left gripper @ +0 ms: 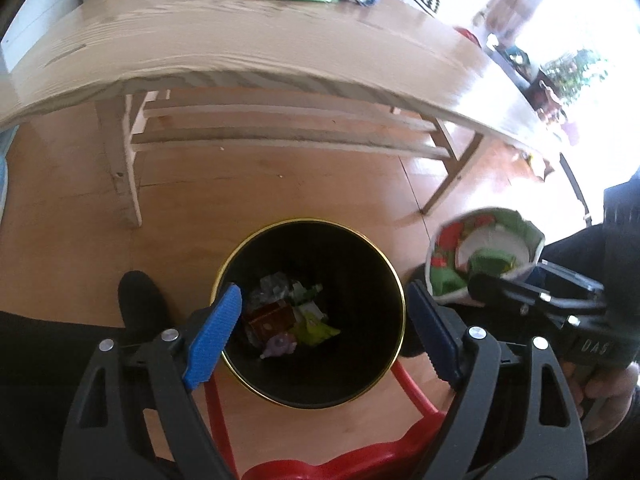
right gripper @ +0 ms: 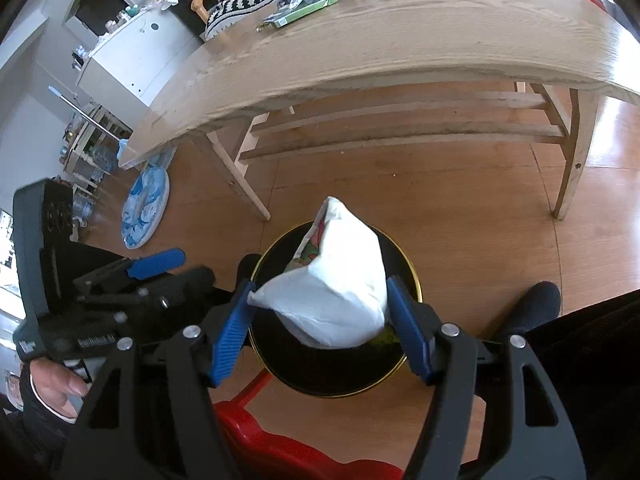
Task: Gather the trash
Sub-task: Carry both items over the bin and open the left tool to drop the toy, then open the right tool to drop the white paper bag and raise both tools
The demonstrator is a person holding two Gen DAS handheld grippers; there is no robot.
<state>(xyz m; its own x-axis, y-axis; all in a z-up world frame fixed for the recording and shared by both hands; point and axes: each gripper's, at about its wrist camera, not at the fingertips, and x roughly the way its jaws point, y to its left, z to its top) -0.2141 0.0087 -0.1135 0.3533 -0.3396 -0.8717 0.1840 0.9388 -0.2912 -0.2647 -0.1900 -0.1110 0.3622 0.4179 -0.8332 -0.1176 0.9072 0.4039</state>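
Two grippers hang above a black gold-rimmed bin [left gripper: 256,384] on the wooden floor. Left gripper [left gripper: 320,332]: fingers spread wide, nothing between them. Right gripper [right gripper: 320,328]: pads clamping a crumpled white wrapper [right gripper: 340,292] directly over the bin. Discarded wrappers [left gripper: 288,320] lie inside.

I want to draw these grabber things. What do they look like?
Each gripper, left and right, has black triangle-shaped arms with cut-out holes, silver round rivets and ridged blue pads. The handles are black with pale lettering. Dark sleeves cover the person's wrists.
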